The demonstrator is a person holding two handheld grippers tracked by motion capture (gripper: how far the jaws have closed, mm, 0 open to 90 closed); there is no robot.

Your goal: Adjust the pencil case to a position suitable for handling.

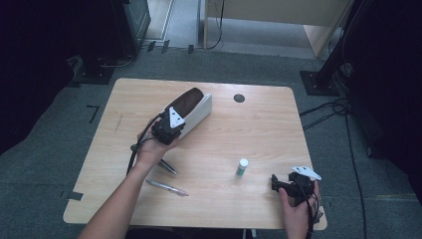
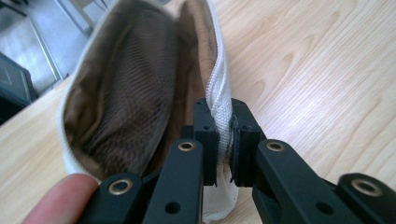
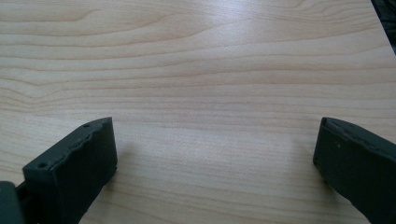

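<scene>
A white pencil case (image 1: pixel 191 109) with a brown lining lies open on the wooden table (image 1: pixel 259 124), left of centre. My left gripper (image 1: pixel 166 130) is shut on the near end of its white zip edge (image 2: pixel 219 112), and the brown mesh inside (image 2: pixel 126 93) gapes to the left of the jaws. My right gripper (image 1: pixel 278 185) rests near the table's front right corner, open, with bare wood between its fingertips (image 3: pixel 77 158). A small white tube with a green band (image 1: pixel 242 167) stands upright left of it. Two pens (image 1: pixel 167 187) lie near the left forearm.
A dark round cable hole (image 1: pixel 239 98) sits in the table near the back edge. Grey carpet, cables (image 1: pixel 328 107) and dark stands surround the table. A fingertip (image 2: pixel 60 198) shows at the bottom left of the left gripper view.
</scene>
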